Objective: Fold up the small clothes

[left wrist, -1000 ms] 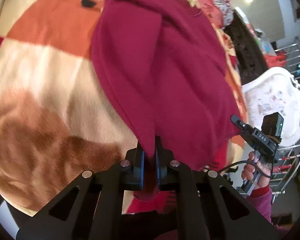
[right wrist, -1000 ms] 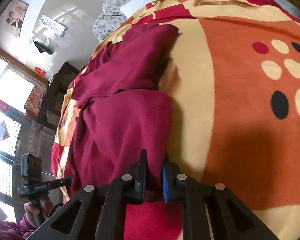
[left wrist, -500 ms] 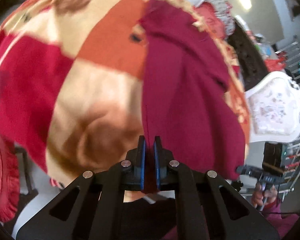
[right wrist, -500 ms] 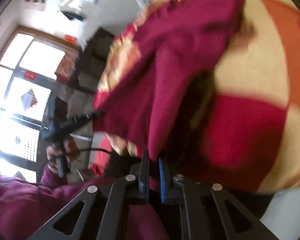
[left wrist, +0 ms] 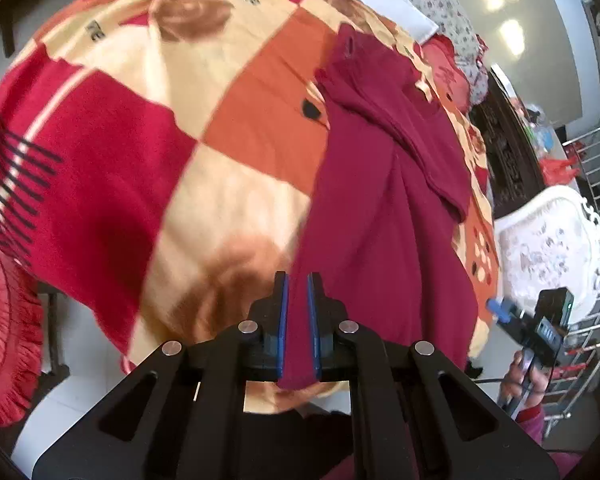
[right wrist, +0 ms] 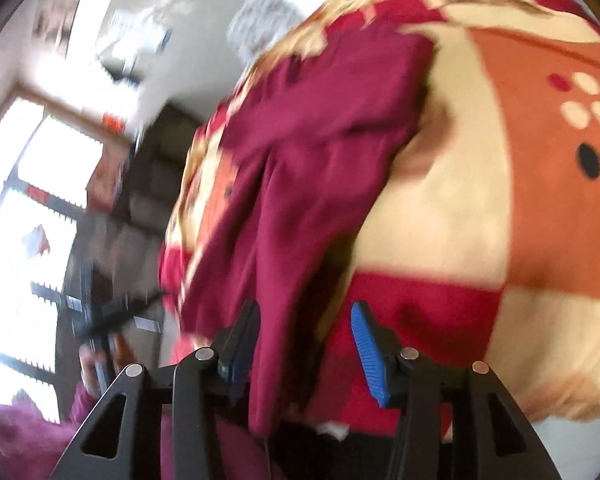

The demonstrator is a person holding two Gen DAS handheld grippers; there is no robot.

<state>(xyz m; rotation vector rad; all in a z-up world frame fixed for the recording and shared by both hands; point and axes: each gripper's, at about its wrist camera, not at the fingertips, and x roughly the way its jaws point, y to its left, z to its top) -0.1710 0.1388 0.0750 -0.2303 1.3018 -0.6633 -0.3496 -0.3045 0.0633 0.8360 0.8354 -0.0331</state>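
Note:
A dark red garment point(left wrist: 384, 208) lies stretched along the patterned blanket point(left wrist: 228, 128) on the bed. My left gripper point(left wrist: 298, 284) is shut on its near corner, and the cloth runs taut away from the pads. In the right wrist view the same dark red garment point(right wrist: 300, 168) trails down between the jaws of my right gripper point(right wrist: 306, 322), which are opening; the blue pads point(right wrist: 366, 344) stand clear of the cloth, which hangs close to the left finger. The right gripper point(left wrist: 532, 324) also shows at the right edge of the left wrist view, held in a hand.
The bed's near edge drops to a pale floor point(left wrist: 72, 384). A red frilled cushion point(left wrist: 0, 328) sits at lower left. A white ornate chair point(left wrist: 552, 240), a metal rack point(left wrist: 596, 168) and dark furniture point(left wrist: 508, 148) stand to the right. Bright windows point(right wrist: 24, 208) fill the left.
Both grippers pulled the garment back toward the bed's near edge, drawing it out long. The right gripper's jaws, shut on the cloth before, have parted and let go.

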